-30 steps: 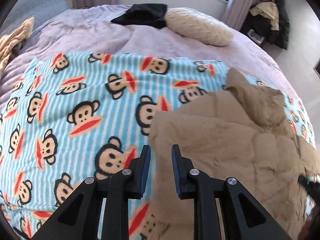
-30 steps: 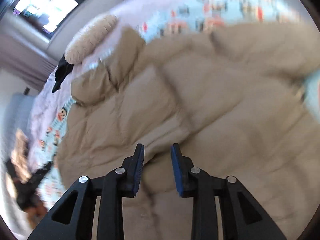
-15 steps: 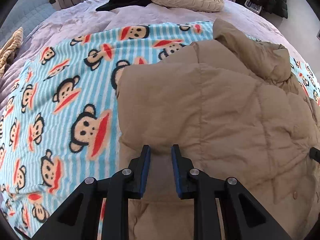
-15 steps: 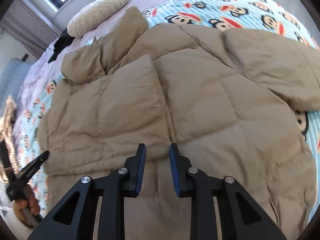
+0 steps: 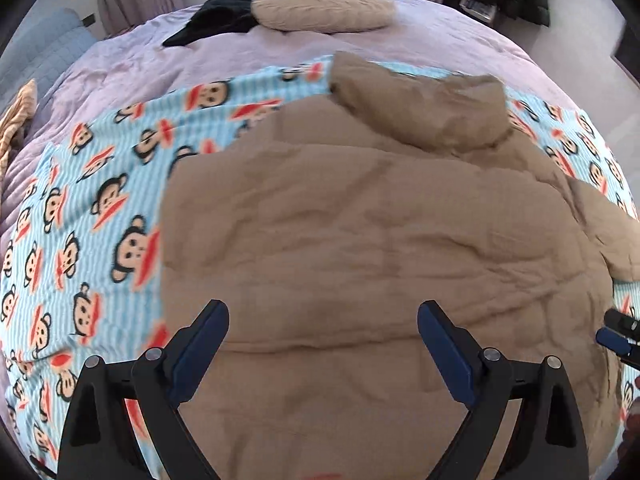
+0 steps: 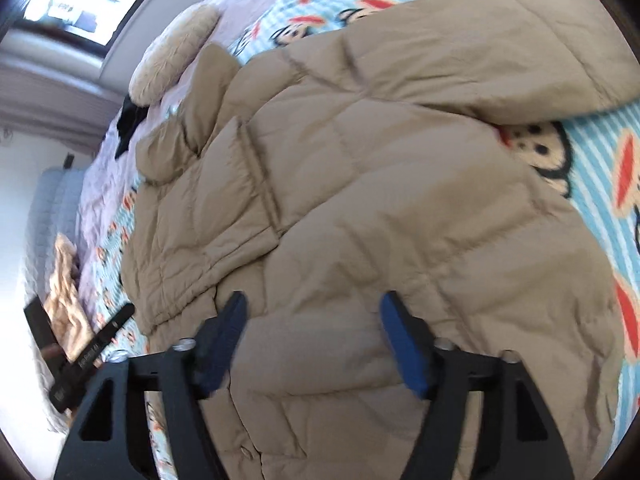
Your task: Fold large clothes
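**Two open grippers, one sleeve still sticking out**

Puffy tan jacket [image 6: 360,184] lies on the monkey blanket [image 5: 80,216], long axis running away. Unfolded sleeve [image 6: 500,56] is nearer the right hand-held gripper [image 6: 312,336]; its jaws and the left hand-held gripper [image 5: 322,350] just opened, empty.

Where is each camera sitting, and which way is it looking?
Left wrist view: rides on the left gripper, looking steeply down past its open fingers at the tan puffy jacket on the monkey blanket; the right gripper's tip pokes in at the right edge.
Right wrist view: rides on the right gripper, open too, looking down at the jacket from its other side; the left gripper shows at the lower left.
Both gripper jaws have just been opening, gripping nothing.
Shared: jacket, blanket, cream pillow.
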A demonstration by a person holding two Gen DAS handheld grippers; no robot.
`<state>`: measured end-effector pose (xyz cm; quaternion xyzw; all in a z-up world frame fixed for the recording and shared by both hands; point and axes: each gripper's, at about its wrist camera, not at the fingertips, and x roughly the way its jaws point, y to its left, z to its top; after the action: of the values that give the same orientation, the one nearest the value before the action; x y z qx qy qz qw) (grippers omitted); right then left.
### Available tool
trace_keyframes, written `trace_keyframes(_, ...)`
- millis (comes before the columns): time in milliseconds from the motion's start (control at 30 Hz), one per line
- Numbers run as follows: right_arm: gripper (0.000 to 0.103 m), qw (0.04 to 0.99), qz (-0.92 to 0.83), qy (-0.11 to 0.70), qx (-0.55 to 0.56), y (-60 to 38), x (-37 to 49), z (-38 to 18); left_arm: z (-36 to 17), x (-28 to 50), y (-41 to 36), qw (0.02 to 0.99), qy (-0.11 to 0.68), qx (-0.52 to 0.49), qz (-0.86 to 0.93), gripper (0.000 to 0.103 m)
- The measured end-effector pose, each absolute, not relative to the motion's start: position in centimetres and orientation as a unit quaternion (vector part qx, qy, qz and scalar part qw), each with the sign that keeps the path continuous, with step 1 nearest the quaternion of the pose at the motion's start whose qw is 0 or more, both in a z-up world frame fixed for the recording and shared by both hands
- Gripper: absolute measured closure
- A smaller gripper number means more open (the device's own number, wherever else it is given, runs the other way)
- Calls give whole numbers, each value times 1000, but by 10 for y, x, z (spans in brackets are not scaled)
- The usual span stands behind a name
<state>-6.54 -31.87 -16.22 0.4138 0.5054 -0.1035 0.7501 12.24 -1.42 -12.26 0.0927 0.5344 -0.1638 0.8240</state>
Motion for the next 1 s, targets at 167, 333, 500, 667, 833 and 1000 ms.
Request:
trace_keyframes(167,17,748,-120,474,449,-355,-89,-158,-123,103,-60,811,544,102,-189,0)
trace_keyframes(333,14,750,-147,452,461,-394,-113,-154,-123,88,-100,801,550,109,-208,0)
trace_keyframes(500,12,747,-175,427,479,-432,-137,-154,-126,80,-130,795,558,114,-209,0)
trace_keyframes(667,12,745,-205,385,504,-467,-164,-156,-132,74,-148,782,571,117,-222,0)
trace_keyframes(833,12,738,-243,347,525,-502,-181,-159,-131,68,-166,779,566,124,-238,0)
trace_keyframes(1000,12,705,-262,320,577,-550,-197,-169,-125,63,-181,782,557,124,-251,0)
